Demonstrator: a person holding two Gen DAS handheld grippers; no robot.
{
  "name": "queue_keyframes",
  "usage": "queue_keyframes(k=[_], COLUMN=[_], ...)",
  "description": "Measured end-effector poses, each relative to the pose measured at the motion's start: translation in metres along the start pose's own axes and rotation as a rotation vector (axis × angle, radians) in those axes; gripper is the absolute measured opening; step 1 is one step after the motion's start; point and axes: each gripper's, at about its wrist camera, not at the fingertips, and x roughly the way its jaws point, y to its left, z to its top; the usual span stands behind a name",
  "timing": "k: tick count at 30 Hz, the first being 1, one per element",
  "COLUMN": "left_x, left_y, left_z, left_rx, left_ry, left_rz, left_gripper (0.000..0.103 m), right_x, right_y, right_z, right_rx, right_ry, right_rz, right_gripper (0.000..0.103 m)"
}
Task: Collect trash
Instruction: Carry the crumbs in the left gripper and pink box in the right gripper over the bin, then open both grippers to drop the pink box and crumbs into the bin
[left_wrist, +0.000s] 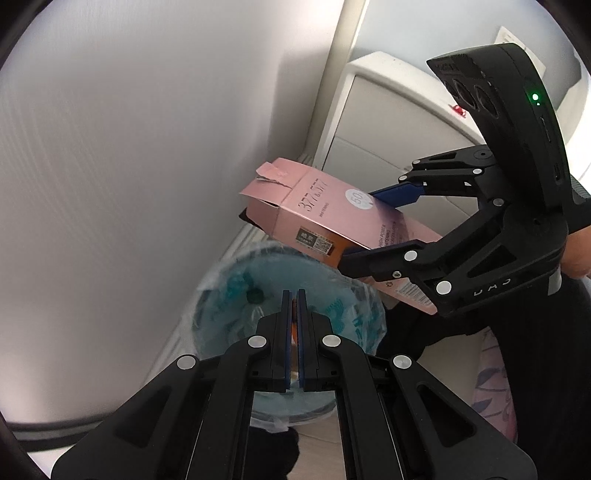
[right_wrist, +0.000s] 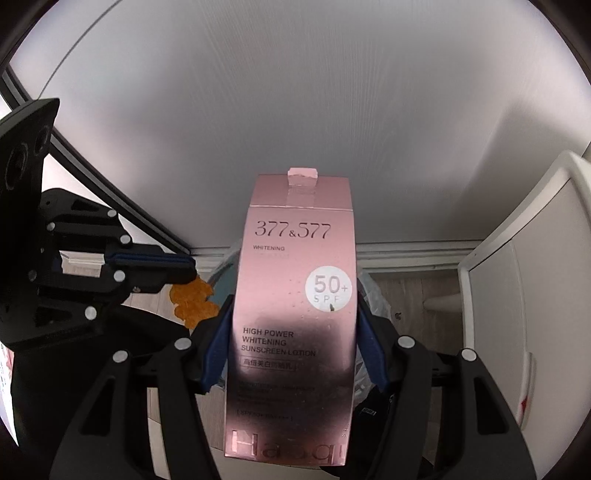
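Right gripper (right_wrist: 291, 354) grasps a pink box (right_wrist: 295, 314) across its lower half, one blue pad pressed on each long side. From the right wrist camera the box stands lengthwise away from the camera toward 12 o'clock, its torn top flap at the far end; print on the face reads "377&577" and "50+ SPF". From the left wrist camera the same gripper (left_wrist: 373, 225) comes in from 3 o'clock and holds the box (left_wrist: 325, 218) tilted, open end toward 10 o'clock, above the far rim of a bin (left_wrist: 221, 280).

Left gripper (left_wrist: 293, 332) is clenched, its pads nearly meeting on a thin orange scrap (left_wrist: 294, 328) that shows in the slit between them. It points down over the bin, which sits at 12 o'clock from its tips and is lined with a clear bag carrying teal print. Seen from the right wrist camera, the left gripper (right_wrist: 184, 267) reaches in from 9 o'clock with the orange scrap (right_wrist: 192, 301) hanging from its tips, just left of the box.

Beyond the bin a pale wall (left_wrist: 129, 166) fills 9 to 12 o'clock, and a white cabinet (left_wrist: 388, 122) stands at 1 o'clock.
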Motion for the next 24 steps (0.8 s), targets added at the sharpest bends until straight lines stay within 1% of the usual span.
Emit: queue_keyframes(k=[5,10,13,18,24], left_x=[0.023,0.043,0.058,0.082,0.108], left_y=[0.001,0.007,0.016,0.032,0.039], left_z=[-0.006,-0.018,-0.027,-0.042,-0.047], left_rx=[-0.035,-0.072,-0.108,-0.157,-0.155], left_ry=[0.021,0.041,0.056,0.086,0.141], left_rz=[-0.016,-0.024,-0.024,-0.036,-0.039], left_gripper=[0.001,0.001,0.001,0.001,0.001], right_x=[0.021,0.058,0.067,0.089,0.114], right_y=[0.003,-0.004,0.001,0.001,0.007], right_z=[-0.01,-0.014,-0.014,-0.018,-0.014], right_rx=[-0.002,-0.026,-0.052,-0.047,-0.056], right_ry=[0.026,0.064,0.097,0.148,0.197], right_rz=[0.018,0.034,0.042,0.039,0.052], right_gripper=[0.058,0.058,0.058,0.058,0.058])
